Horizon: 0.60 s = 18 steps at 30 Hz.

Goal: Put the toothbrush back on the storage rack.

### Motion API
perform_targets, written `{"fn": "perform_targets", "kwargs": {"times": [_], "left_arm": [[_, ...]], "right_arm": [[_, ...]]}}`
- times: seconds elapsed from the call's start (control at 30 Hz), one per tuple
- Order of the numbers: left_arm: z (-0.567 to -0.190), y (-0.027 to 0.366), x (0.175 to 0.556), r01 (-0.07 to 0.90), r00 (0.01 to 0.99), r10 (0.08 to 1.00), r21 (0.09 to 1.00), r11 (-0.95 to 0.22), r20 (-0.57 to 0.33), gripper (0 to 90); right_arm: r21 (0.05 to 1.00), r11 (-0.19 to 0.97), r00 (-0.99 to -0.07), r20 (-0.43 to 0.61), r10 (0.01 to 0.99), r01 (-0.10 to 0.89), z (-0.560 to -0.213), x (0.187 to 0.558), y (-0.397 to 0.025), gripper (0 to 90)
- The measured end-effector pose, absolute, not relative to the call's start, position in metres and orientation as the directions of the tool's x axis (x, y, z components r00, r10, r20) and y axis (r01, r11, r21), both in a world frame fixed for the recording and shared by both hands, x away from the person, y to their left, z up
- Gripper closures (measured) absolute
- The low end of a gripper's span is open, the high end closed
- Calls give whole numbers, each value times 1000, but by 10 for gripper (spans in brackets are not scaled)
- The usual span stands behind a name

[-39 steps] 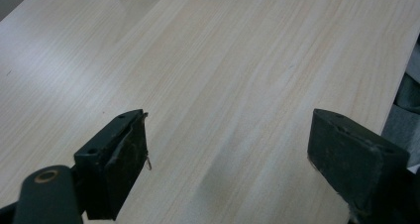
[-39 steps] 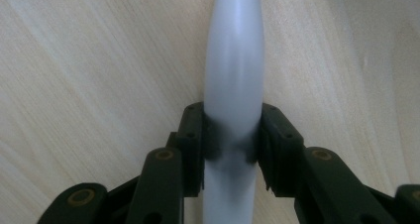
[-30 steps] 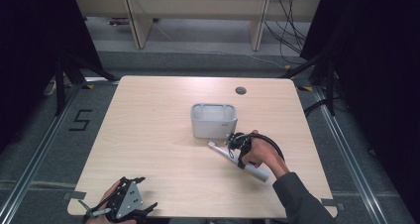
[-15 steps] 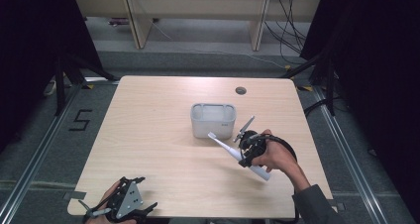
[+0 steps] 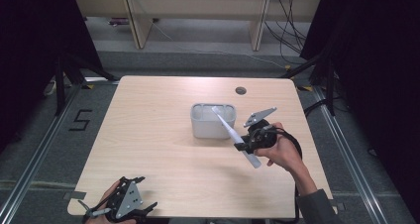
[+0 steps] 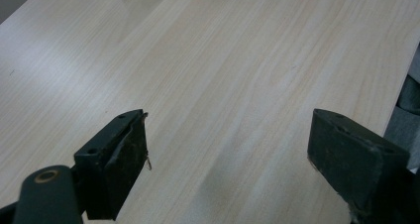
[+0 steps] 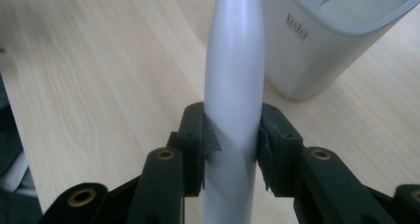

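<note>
Clamped between the black pads (image 7: 270,149) of the right gripper (image 5: 243,145): a long white plastic electric-toothbrush handle (image 7: 233,95), lifted off the pale wooden table (image 5: 148,135) and tilted, its slim tip over the rim of the grey rounded plastic holder cup (image 5: 210,127). Picked up, then; judged left: tipping upright and lowering inside. Left gripper (image 5: 130,204) spread wide, empty, low at the near edge.

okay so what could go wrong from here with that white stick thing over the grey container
The right tool pinches the smooth, rounded white handle partway along, so it might slip or swivel. Its narrow tip hangs tilted over the grey container; lowered off-centre, it could catch the rim and push or tip the container.
</note>
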State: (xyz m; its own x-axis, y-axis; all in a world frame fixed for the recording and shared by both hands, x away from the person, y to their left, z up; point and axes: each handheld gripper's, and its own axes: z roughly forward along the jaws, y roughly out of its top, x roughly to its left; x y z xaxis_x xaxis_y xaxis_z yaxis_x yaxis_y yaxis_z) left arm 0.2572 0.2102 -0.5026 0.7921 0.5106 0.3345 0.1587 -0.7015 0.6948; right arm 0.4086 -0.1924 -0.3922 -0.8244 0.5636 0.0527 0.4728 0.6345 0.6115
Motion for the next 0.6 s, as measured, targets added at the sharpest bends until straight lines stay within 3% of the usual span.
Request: {"fn": "perform_targets", "kwargs": {"times": [0.17,0.6], "left_arm": [[-502,211,257,155,797,500,686,-711,338,151],[-502,211,258,154,788,513,699,-698,339,151]], "right_arm": [[675,550,-786,71,614,491,-387,411,-192,669],[833,396,-772,56,634,385,-366,435,-178,669]]}}
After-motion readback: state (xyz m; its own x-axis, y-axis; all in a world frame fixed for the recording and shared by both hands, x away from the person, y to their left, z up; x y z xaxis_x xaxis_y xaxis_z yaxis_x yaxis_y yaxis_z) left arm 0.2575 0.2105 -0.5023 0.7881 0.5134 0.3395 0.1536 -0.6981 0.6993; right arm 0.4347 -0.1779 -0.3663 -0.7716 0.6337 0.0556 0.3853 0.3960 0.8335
